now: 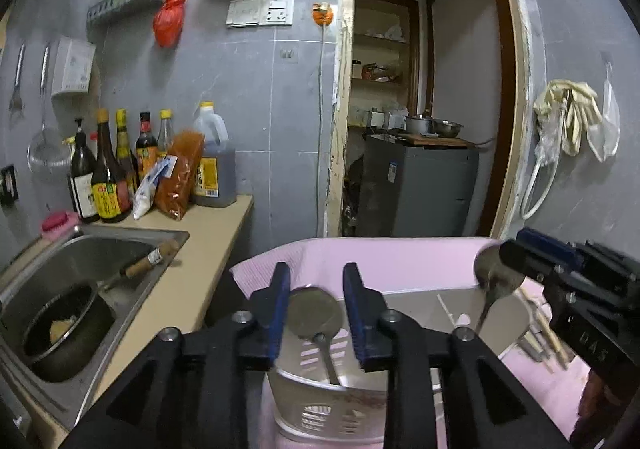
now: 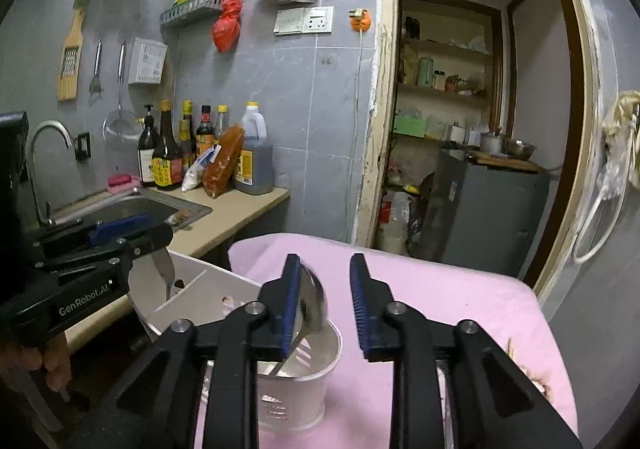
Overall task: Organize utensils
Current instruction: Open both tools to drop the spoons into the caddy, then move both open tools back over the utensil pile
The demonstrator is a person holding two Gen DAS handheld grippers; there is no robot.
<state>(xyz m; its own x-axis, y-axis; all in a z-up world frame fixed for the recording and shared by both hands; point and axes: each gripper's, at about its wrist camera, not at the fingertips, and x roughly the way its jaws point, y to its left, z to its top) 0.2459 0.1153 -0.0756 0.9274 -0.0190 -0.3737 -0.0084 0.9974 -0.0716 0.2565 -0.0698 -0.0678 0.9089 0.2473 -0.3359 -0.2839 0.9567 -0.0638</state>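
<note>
Two white slotted utensil holders stand on a pink-covered table [image 2: 440,289]. A metal spoon [image 1: 314,315] stands bowl-up in the holder [image 1: 320,401] under my left gripper [image 1: 316,305], which is open with the spoon bowl between its fingers, not clamped. A second metal spoon [image 2: 314,303] stands in the round holder [image 2: 296,389], leaning against the left finger [image 2: 290,301] of my open right gripper [image 2: 324,301]. The right gripper also shows in the left wrist view [image 1: 520,249], beside that spoon [image 1: 494,277].
A steel sink [image 1: 80,289] with a dark pot and a wooden-handled tool lies left. Sauce bottles [image 1: 120,169] and packets stand on the beige counter [image 1: 208,241]. Chopsticks [image 1: 544,333] lie on the pink table at right. A doorway [image 2: 480,129] opens behind.
</note>
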